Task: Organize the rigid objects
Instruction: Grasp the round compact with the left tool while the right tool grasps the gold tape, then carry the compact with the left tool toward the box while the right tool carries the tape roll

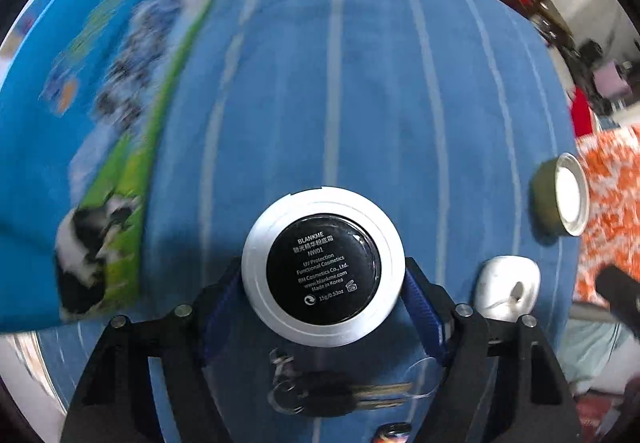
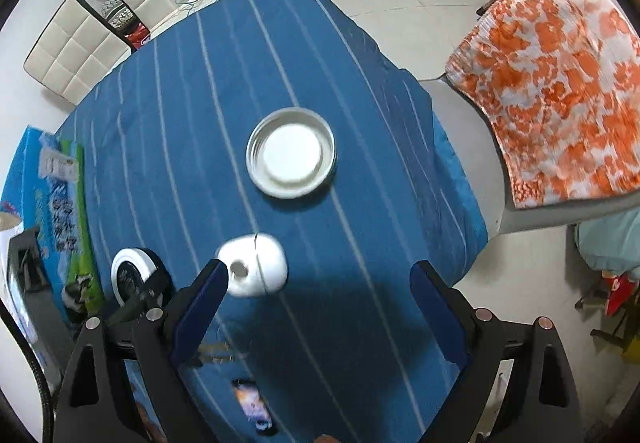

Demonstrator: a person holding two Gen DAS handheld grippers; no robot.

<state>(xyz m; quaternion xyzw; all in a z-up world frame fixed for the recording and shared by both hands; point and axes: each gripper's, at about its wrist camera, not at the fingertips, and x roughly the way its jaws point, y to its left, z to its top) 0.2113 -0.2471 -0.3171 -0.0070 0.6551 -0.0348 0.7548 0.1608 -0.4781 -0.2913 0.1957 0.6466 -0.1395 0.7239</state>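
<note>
My left gripper [image 1: 323, 283] is shut on a round white cosmetic compact [image 1: 323, 266], black label facing the camera, held above the blue striped tablecloth [image 1: 340, 103]. The compact also shows in the right wrist view [image 2: 134, 275] at lower left. My right gripper [image 2: 320, 303] is open and empty, above the cloth. A white egg-shaped case [image 2: 256, 265] lies just beyond its left finger; it also shows in the left wrist view [image 1: 506, 289]. A round tin can [image 2: 291, 157] stands further out, seen in the left wrist view [image 1: 562, 195] at right. Keys [image 1: 340, 395] lie under the left gripper.
A blue and green printed box [image 1: 100, 123] lies at the table's left edge, also in the right wrist view [image 2: 60, 211]. White padded chairs [image 2: 120, 3] stand behind the table. An orange-patterned blanket [image 2: 560, 91] covers furniture to the right. A small colourful object [image 2: 252, 403] lies near the front edge.
</note>
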